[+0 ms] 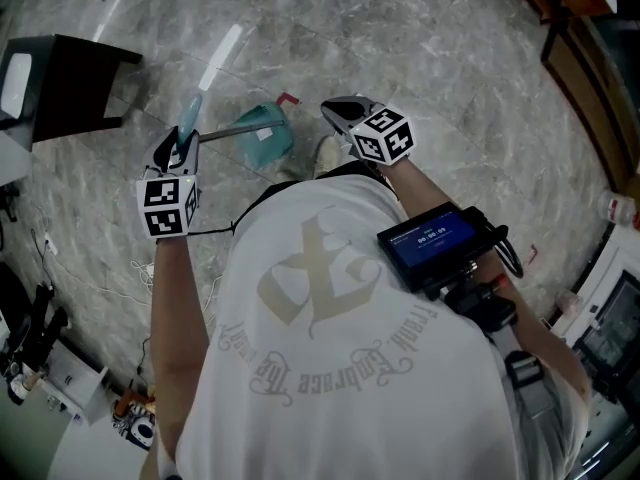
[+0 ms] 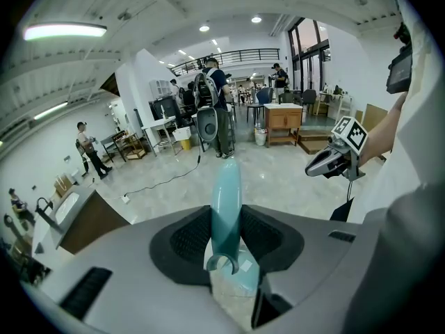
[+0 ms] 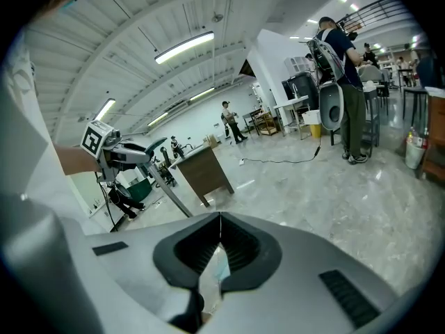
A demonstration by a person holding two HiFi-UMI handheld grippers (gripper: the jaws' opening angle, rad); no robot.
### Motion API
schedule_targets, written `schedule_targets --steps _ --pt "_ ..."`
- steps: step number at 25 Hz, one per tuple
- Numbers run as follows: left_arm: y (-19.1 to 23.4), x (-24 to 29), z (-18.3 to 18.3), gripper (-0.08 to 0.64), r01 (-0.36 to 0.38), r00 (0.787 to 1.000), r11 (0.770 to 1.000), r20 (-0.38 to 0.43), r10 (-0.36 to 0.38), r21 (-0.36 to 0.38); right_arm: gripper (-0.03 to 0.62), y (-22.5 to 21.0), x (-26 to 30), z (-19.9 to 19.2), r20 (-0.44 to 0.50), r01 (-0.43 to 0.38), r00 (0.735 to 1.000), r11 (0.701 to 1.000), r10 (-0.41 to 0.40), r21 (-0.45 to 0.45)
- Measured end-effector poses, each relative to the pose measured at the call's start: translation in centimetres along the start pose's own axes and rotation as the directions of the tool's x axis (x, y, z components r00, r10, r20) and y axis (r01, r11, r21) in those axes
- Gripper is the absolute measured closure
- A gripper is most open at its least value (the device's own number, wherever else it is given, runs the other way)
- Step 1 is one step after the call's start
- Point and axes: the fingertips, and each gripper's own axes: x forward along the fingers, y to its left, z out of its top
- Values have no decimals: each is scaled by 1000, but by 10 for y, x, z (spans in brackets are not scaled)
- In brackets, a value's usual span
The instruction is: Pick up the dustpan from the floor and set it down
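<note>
Since the dustpan [image 1: 262, 133] is pinched by its handle [image 2: 227, 193] in 1 claw alone, the left claw [image 2: 226, 223], and hangs low ahead of it, while the right claw [image 3: 220, 241] is pressed together empty alongside, it could be swung loose if lowered abruptly.

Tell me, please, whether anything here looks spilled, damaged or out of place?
Nothing looks spilled or broken. The only untidy thing is a loose white cable trailing across the floor at the head view's left; the dustpan looks intact.
</note>
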Motion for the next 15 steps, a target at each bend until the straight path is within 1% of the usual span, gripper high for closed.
schedule_targets --steps 4,8,15 --pt "5 4 -11 419 -6 1000 1000 -6 6 -11 575 -3 -1 -1 5 9 1000 1000 -9 16" --pt "10 9 -29 420 -13 999 999 -31 12 -30 575 -2 1 -2 8 8 1000 1000 -8 28" --pt "25 19 -56 420 -62 996 994 -74 55 -93 575 -1 3 -8 12 -1 1000 999 1 40"
